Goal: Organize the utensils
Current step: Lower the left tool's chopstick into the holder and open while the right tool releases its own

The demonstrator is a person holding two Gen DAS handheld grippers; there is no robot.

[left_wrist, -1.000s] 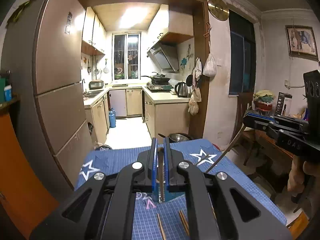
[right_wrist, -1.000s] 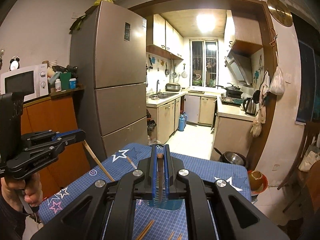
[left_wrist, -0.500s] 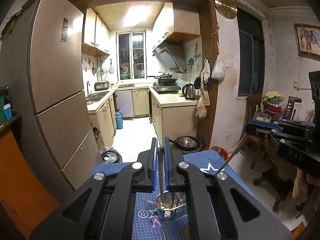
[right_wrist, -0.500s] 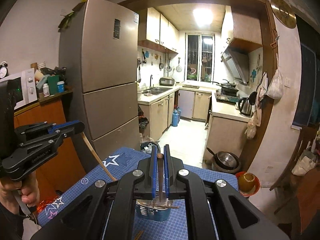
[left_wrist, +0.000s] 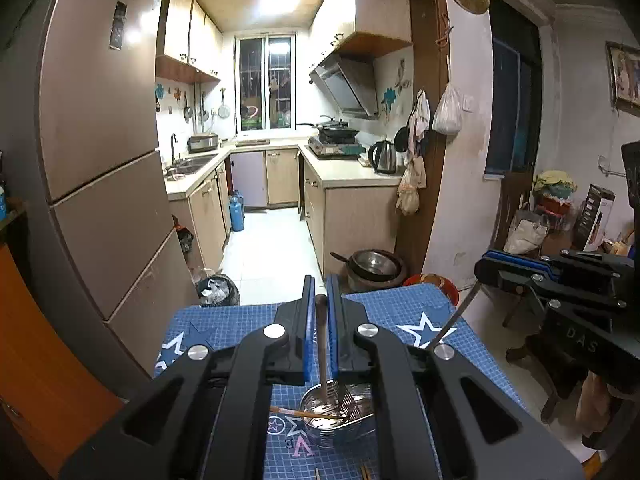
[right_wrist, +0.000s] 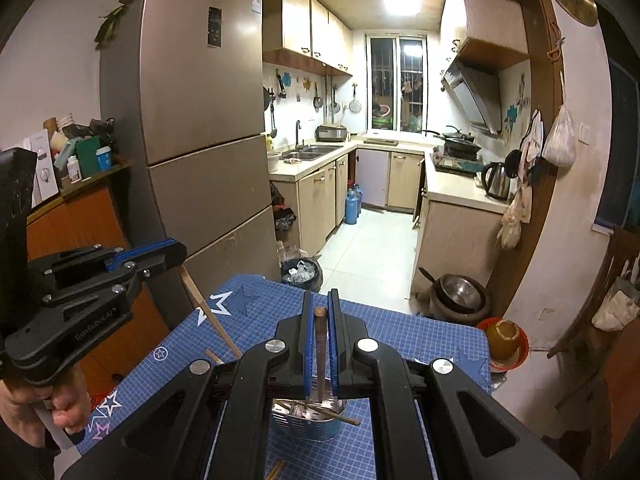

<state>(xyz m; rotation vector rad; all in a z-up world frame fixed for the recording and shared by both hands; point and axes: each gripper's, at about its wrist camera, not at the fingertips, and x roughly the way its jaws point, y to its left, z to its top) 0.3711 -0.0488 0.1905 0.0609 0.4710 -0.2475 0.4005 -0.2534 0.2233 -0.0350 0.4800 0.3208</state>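
Two grippers are in my feeds, each clamped on one chopstick.

From the left wrist camera, my left gripper (left_wrist: 321, 304) has its blue-lined jaws closed on a pale wooden chopstick (left_wrist: 322, 344). The stick stands nearly upright between the pads, its rounded top poking just above the jaw tips and its lower end reaching down toward the metal utensil holder (left_wrist: 340, 420). That holder is a shiny round tin with a perforated wall, sitting on the blue grid mat (left_wrist: 400, 312) printed with white stars. A fork's tines lean inside it, and another thin wooden stick lies across its rim, sticking out to the left. At the right edge I see my right gripper (left_wrist: 486, 270) from the side, with its own chopstick (left_wrist: 450, 324) slanting down toward the mat.

From the right wrist camera, the right gripper (right_wrist: 320, 308) is likewise closed on a darker brown chopstick (right_wrist: 320, 352), flat-cut at the top, upright, its lower end over the holder (right_wrist: 308, 424). A stick rests across the holder's rim here, pointing right. More loose chopsticks lie on the mat (right_wrist: 400, 328), one near the left edge (right_wrist: 214, 357) and one at the bottom of the frame (right_wrist: 275, 470). At the left, a hand (right_wrist: 48, 408) grasps the left gripper (right_wrist: 176, 250), whose light chopstick (right_wrist: 208, 312) angles down to the mat.
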